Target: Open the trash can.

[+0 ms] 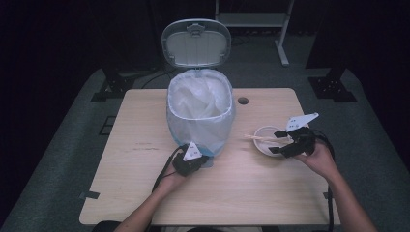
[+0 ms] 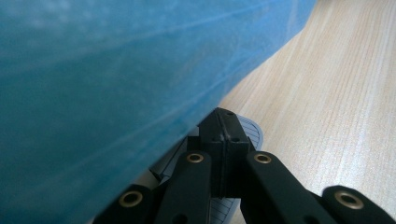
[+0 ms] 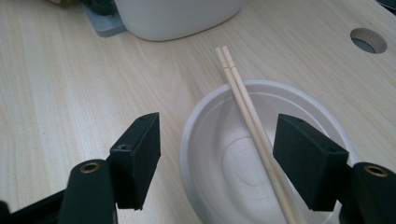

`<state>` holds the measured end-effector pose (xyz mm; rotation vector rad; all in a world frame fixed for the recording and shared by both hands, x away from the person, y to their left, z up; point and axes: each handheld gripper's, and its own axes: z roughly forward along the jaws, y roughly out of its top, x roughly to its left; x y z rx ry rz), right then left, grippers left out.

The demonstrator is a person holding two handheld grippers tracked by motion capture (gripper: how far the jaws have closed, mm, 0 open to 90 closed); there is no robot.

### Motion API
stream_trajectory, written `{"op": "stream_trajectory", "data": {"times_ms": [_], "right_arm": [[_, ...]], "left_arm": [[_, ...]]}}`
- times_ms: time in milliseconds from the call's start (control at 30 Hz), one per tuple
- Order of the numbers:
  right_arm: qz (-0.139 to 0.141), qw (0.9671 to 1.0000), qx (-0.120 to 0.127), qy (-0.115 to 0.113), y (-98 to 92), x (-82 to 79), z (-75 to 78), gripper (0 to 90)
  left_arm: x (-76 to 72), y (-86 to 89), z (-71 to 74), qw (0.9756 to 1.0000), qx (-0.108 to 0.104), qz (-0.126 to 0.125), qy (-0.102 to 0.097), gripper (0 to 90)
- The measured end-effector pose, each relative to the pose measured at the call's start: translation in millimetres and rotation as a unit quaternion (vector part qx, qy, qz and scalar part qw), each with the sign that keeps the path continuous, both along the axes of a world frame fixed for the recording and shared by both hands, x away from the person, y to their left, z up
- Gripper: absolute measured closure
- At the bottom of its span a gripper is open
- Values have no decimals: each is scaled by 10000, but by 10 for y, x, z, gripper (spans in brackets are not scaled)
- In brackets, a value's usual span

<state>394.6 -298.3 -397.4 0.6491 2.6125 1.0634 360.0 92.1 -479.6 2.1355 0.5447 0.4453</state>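
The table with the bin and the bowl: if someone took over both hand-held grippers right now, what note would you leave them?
Left gripper: jaws shut, pressing the grey pedal at the foot of the bag-lined pedal bin; its white lid stands open.
Right gripper: jaws open, on either side of the near rim of the white round disposable bowl, gripping nothing yet.
A pair of pale wooden chopsticks lies across the bowl, tips past its far rim.
Done: bin opened.
Left, probably: grip bowl or chopsticks, drop them into the bin, release the pedal.

Dim bkgd, soft focus (close-ups)
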Motion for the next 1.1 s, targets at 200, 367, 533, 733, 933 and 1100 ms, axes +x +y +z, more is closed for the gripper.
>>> {"op": "stream_trajectory", "data": {"times_ms": [200, 367, 533, 733, 933, 1100], "right_arm": [[-45, 9999, -122, 79, 3, 108, -19, 308], [-60, 9998, -122, 110, 13, 175, -37, 307], [-126, 9996, -154, 212, 10, 227, -98, 307], [-192, 9994, -190, 234, -2, 283, -151, 306], [-249, 9990, -226, 280, 6, 320, -190, 304], [-284, 9988, -247, 299, 7, 346, -217, 304]], "left_arm": [[3, 4, 2, 10000, 34, -13, -9, 900], [3, 5, 1, 10000, 27, -14, -9, 900], [3, 4, 1, 10000, 26, -9, -8, 900], [7, 11, 7, 9999, 93, -33, -23, 900], [4, 5, 2, 10000, 34, -20, -13, 900], [4, 6, 1, 10000, 26, -22, -12, 900]]}}
